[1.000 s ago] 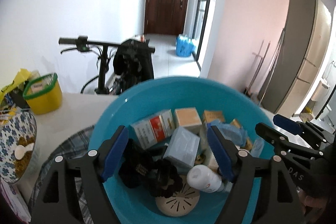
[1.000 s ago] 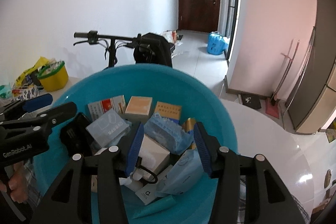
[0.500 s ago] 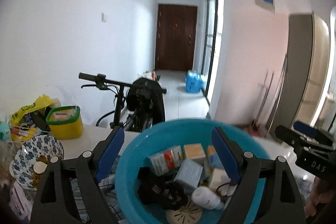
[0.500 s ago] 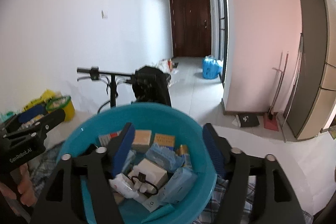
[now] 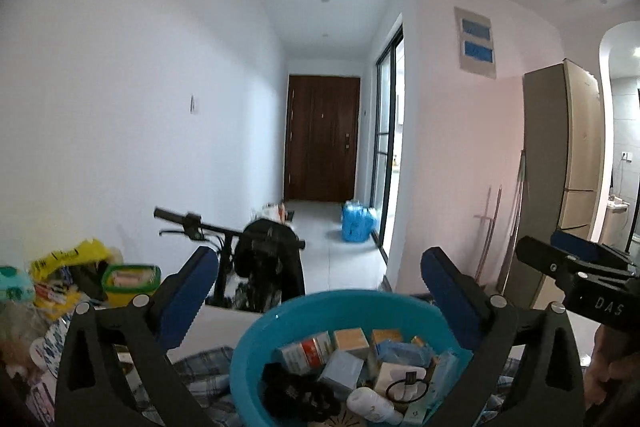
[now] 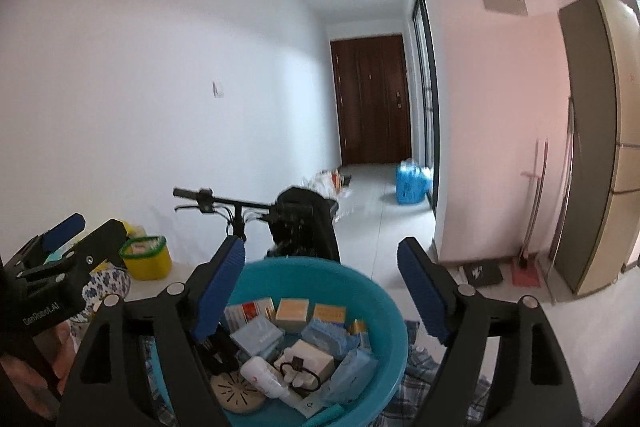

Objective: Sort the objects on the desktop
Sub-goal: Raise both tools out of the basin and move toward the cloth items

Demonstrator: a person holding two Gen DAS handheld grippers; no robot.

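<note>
Now left view: left gripper [image 5: 316,291] above blue bowl [image 5: 256,347], jaws opening, nothing between. Bowl on table, full of small boxes [image 5: 347,339], white bottle [image 5: 370,403].

Right view: right gripper [image 6: 320,287] over bowl [image 6: 384,311], jaws opening, empty. Boxes [image 6: 292,309] look light, stiff; grab flat sides. Bottle [image 6: 264,377] round, may slip.

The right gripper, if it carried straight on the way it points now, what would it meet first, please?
Probably nothing close. The right gripper, its jaws opening and empty, points only slightly downward, over the far rim of the blue basin. Beyond stands the bicycle; depth is hard to judge.
</note>
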